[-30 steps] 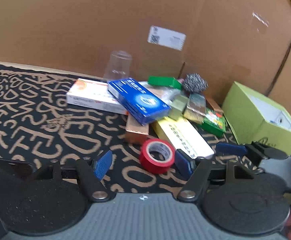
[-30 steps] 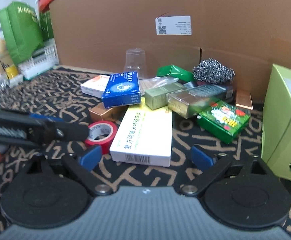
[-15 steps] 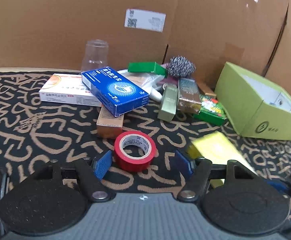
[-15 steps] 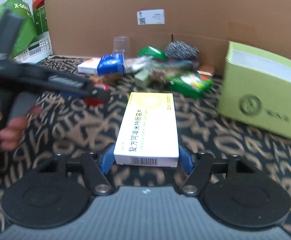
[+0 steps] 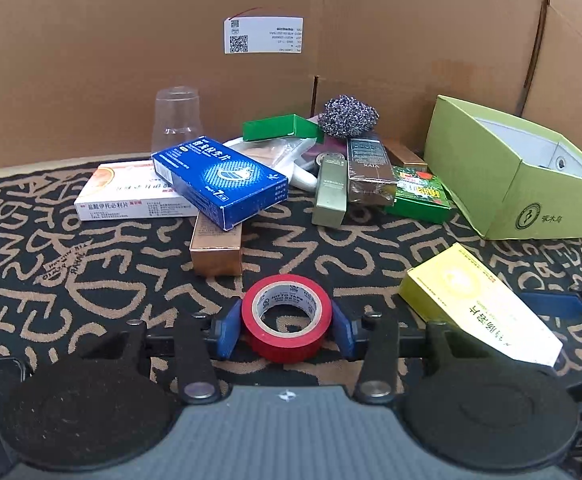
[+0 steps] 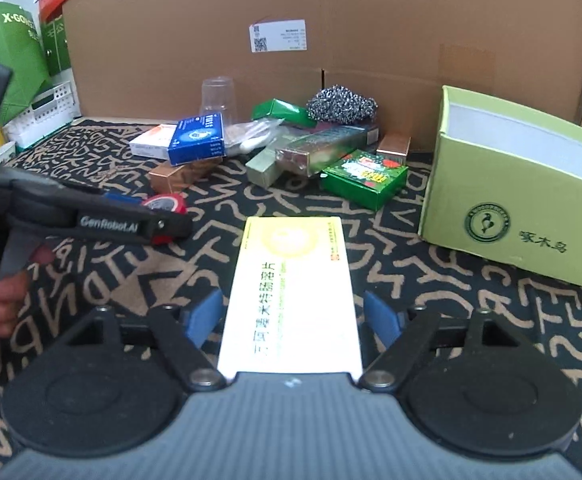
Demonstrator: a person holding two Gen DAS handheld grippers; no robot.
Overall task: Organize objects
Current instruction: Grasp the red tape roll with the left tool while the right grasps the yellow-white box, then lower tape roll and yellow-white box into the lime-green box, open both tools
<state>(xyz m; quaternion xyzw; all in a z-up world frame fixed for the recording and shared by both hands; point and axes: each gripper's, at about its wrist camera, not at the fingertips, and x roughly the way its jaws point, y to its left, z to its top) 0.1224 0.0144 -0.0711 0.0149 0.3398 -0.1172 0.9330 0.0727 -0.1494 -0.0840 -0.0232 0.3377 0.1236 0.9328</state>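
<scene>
Backdrop: plain brown cardboard wall (image 5: 371, 40), creased, with a white barcode label (image 5: 263, 35).
Mat: woven black cloth (image 5: 71, 280) scrawled with tan letters.
Lime-green box (image 6: 523, 200): open-topped card, round bird emblem and Chinese characters on its side.
Yellow-white box (image 6: 291, 292): flat carton with Chinese print, lying between the pads of the right gripper (image 6: 293, 318); jaws opening, gaps at both sides.
Left gripper (image 5: 286, 330): "GenRobot.AI" on its arm; blue pads closing against the tape's sides.
Red tape roll (image 5: 286, 318): glossy ring on the mat, near the copper box (image 5: 217, 248).
</scene>
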